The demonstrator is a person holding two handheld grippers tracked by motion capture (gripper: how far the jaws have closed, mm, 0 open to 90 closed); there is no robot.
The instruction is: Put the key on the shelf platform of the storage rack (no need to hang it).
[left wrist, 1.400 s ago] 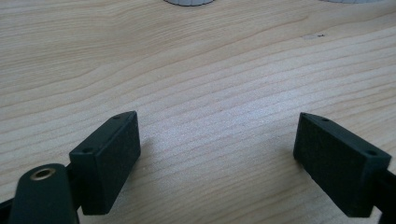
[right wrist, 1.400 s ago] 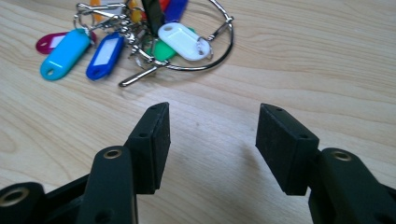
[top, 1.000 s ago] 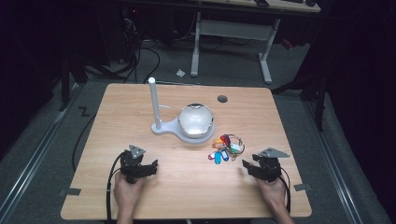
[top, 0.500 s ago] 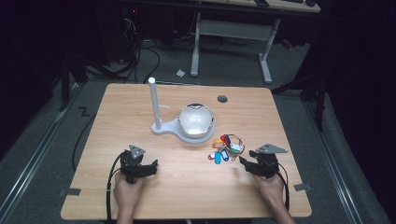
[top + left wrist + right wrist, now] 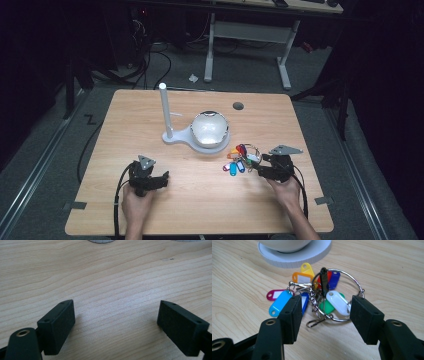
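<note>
Dark room, a pale wooden table (image 5: 200,200) lit from above. Right of centre lies a bunch of coloured key tags (image 5: 312,293) on a metal ring (image 5: 352,280), just near of a white stand (image 5: 200,142) carrying a round bowl-like dome (image 5: 211,127); I cannot tell what it holds. Right gripper (image 5: 324,308) is spread, jaws either side of the ring, nothing gripped. Left gripper (image 5: 116,315) gapes over bare wood. The bunch looks light, loose and jangly; the stiff ring seems the surest hold.
</note>
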